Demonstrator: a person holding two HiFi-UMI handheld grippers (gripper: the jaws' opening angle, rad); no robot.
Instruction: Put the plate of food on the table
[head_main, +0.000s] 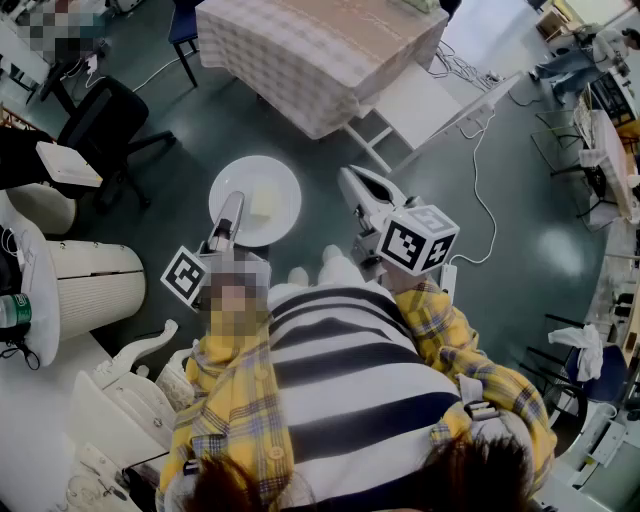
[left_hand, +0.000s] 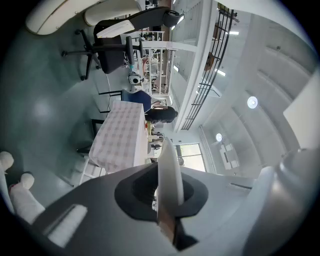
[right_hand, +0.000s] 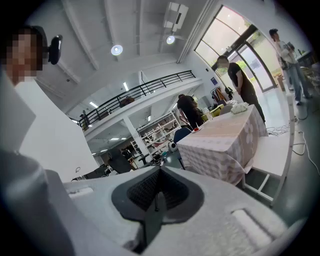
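Left gripper (head_main: 229, 212) is clamped on the near rim of the plate (head_main: 283, 178), which is held level above the floor with pale food (head_main: 264, 202) on it. Right gripper (head_main: 356, 186) is closed and empty, just right of the plate. The carry step is judged in hand. The cloth-covered table (head_main: 320, 55) lies far ahead, so the plate must be brought over it and lowered.

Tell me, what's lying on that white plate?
A pale yellowish piece of food lies on the plate. The left gripper, clamped on the rim, covers that edge. Its kind is unclear.
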